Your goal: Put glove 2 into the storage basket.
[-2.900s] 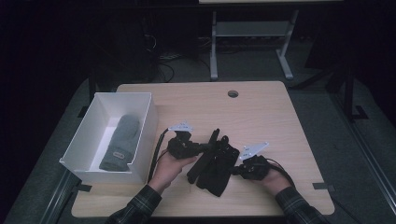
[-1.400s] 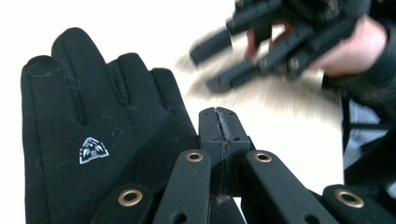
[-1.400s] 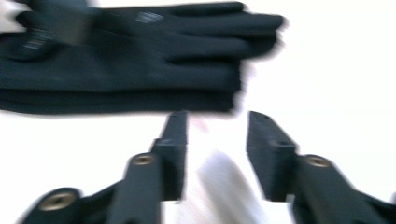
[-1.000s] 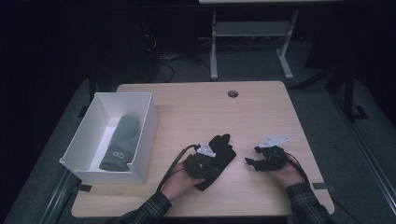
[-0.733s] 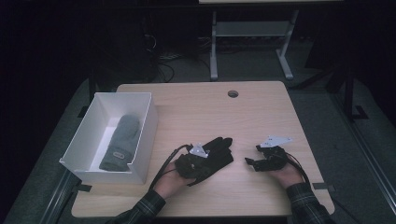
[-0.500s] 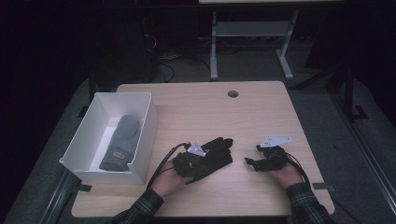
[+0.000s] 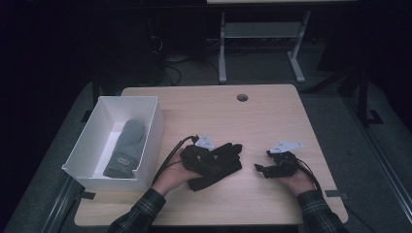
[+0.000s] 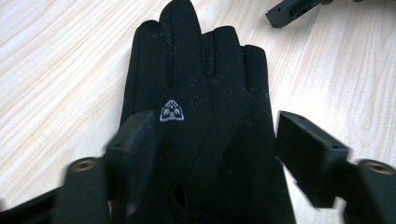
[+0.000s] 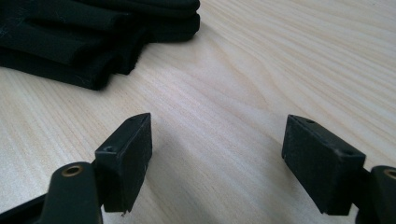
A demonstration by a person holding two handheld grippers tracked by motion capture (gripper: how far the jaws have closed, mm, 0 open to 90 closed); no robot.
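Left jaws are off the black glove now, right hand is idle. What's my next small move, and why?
Probably draw the left gripper back off the black glove. Its jaws have just been opening and stand wide above the glove, which lies flat on the table. The right gripper is open over bare wood.

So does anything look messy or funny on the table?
Not really. The black glove lies flat on the table, a little slanted, with lint specks on it. The left gripper, whose jaws have just been opening, is above it. The grey mitten is in the white box. Nothing is spilled or broken.
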